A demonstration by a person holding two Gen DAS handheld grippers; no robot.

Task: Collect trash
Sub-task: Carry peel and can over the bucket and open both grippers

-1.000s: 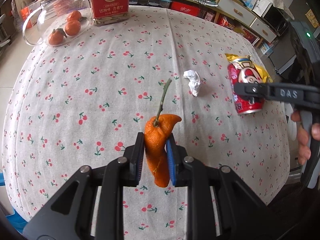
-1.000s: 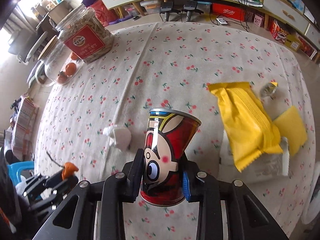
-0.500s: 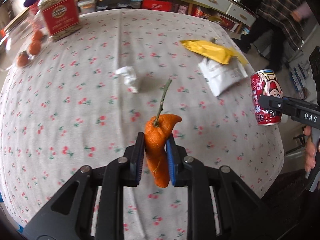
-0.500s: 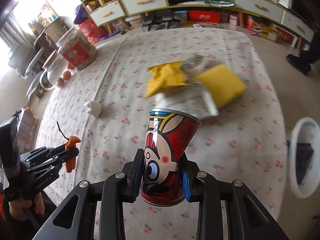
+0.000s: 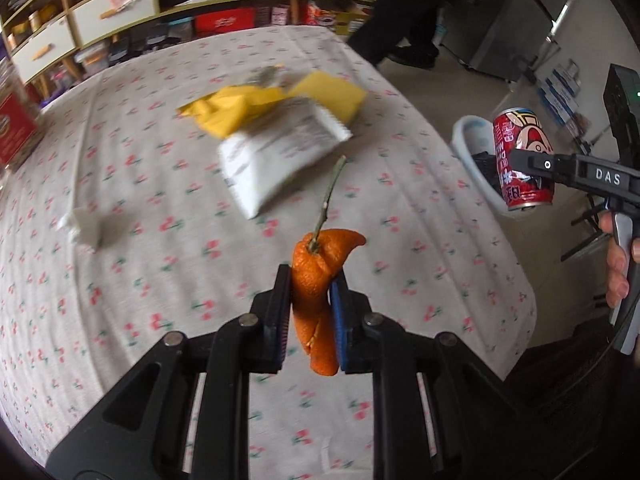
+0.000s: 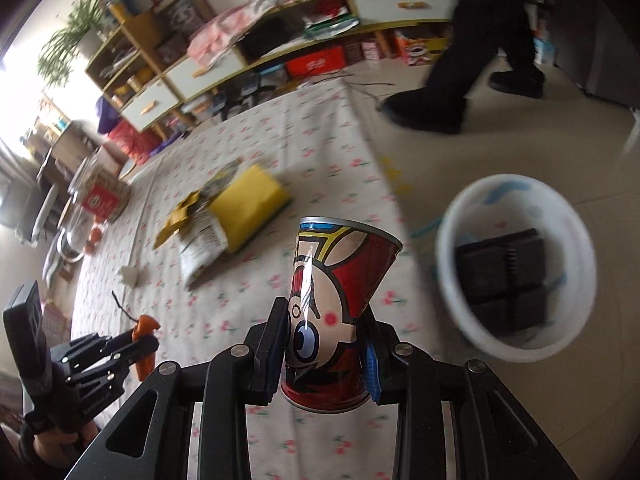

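Between the left tool's (image 5: 310, 312) pads sits orange peel (image 5: 316, 288), stem up.

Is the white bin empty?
No. The white bin beside the table already holds dark, boxy things at its bottom.

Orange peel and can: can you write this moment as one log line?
left gripper: shut on orange peel | right gripper: shut on red can | white bin: on floor beside table
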